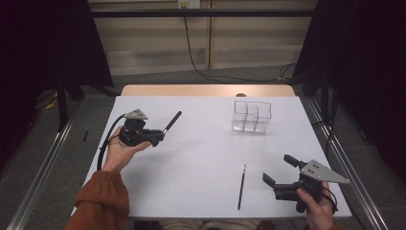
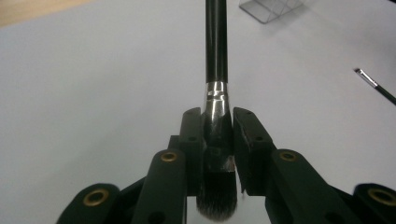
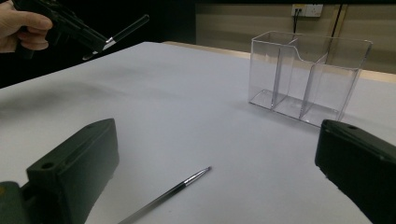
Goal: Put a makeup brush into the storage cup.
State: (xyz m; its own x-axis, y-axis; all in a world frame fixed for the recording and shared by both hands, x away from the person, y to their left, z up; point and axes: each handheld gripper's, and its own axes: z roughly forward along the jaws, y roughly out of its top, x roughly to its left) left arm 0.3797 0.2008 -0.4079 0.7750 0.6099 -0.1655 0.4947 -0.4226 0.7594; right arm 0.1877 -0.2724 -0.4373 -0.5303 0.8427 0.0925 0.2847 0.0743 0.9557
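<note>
Left gripper (image 1: pixel 160 135) clamped on a thick brush (image 2: pixel 216 70); right gripper (image 1: pixel 277 170) wide apart and holding nothing.

In the left gripper view the thick brush's handle end is cut off by the top edge. The brush has a black handle, a silver collar and dark bristles; the jaws close on the collar, bristles toward the camera. In the high view the bristles are hidden behind the gripper, and the handle juts up and away over the white table (image 1: pixel 201 158). A thin brush (image 1: pixel 242 180) lies flat near the right gripper, its tip hairs legible in the right gripper view. The clear box (image 1: pixel 252 116) stands well apart at the far right; that view shows its dividers plainly.
</note>
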